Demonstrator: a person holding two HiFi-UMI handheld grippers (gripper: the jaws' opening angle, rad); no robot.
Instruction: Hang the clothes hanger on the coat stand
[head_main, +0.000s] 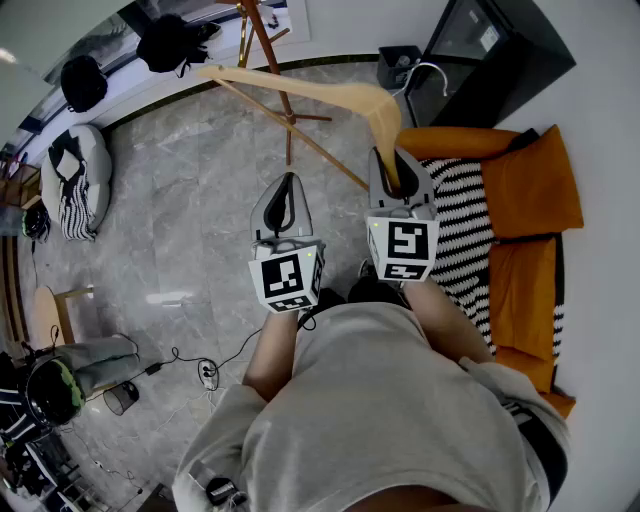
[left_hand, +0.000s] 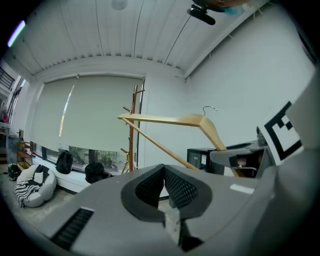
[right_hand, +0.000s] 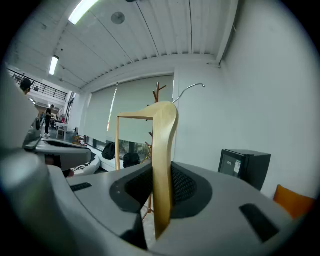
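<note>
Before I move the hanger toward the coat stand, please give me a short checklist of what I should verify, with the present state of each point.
1. Right gripper grips the hanger: ok, its jaws are closed on one end of the wooden arm.
2. Left gripper is free to help: ok, it is shut with nothing between its jaws.
3. Metal hook is free of other things: ok, it stands in open air.
4. Hook rests on a peg of the coat stand: not ok, it is not yet hung.
5. Hook is lined up with a peg: cannot tell.
</note>
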